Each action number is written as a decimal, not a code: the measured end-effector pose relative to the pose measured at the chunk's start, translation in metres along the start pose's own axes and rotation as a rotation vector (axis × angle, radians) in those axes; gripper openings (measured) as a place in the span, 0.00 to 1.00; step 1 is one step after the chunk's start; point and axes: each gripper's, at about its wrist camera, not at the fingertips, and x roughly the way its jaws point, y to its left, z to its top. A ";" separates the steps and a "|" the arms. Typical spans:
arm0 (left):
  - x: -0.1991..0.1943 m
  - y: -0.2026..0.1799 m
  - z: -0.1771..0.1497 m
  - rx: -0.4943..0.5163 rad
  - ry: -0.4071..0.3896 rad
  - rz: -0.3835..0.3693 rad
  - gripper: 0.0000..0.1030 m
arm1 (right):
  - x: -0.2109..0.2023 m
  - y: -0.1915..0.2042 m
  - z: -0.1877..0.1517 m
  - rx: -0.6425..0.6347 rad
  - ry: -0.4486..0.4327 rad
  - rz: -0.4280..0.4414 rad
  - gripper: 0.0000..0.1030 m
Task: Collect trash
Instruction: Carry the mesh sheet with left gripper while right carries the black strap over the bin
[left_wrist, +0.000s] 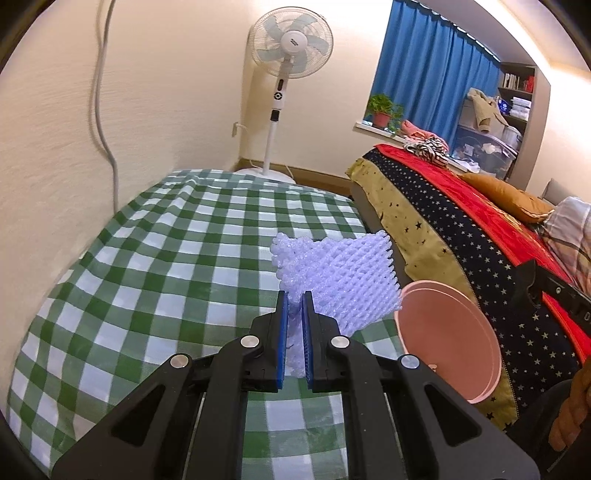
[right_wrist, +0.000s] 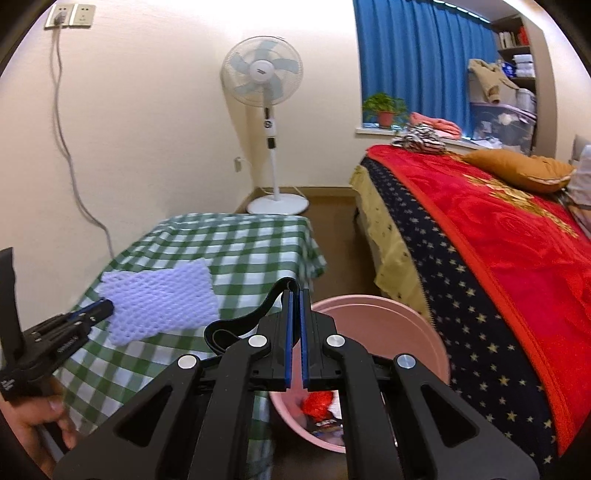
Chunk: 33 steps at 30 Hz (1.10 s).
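- The left gripper (left_wrist: 294, 301) is seen clenched on one end of a white foam net (left_wrist: 343, 277); the net is pinched between the blue pads (left_wrist: 283, 339), and the rest juts forward and to the right, lifted off the checked table (left_wrist: 166, 258).
- The right gripper (right_wrist: 295, 299) is closed, almost pad to pad, on a black strap (right_wrist: 255, 317); the strap is caught at the fingertips and loops down and left of the fingers.
- The net is judged very light, soft and springy: it is squashed easily by the pads, and little force is needed. A grip well in from the edge, as here, is judged safest, since the open mesh could tear or slip at its fringe.
- The strap is judged limp and light; held by one end, it is likely to swing.
- A pink bin (right_wrist: 406, 317) stands just beside the table, between it and the bed (right_wrist: 498, 240), directly under the right gripper; red and dark wrappers (right_wrist: 319, 410) are seen lying in it already.
- In the left view the net is held near the bin's rim (left_wrist: 447, 295), not yet over the opening.
- A fan (left_wrist: 291, 44) stands well behind the table.
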 end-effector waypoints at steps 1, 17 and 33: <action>0.000 -0.002 -0.001 0.002 -0.001 -0.006 0.07 | 0.000 -0.003 0.000 0.009 0.000 -0.006 0.03; 0.013 -0.039 -0.004 0.031 0.003 -0.086 0.07 | 0.007 -0.038 -0.007 0.095 0.009 -0.095 0.03; 0.038 -0.075 -0.009 0.058 0.029 -0.140 0.07 | 0.023 -0.048 -0.008 0.104 0.029 -0.165 0.03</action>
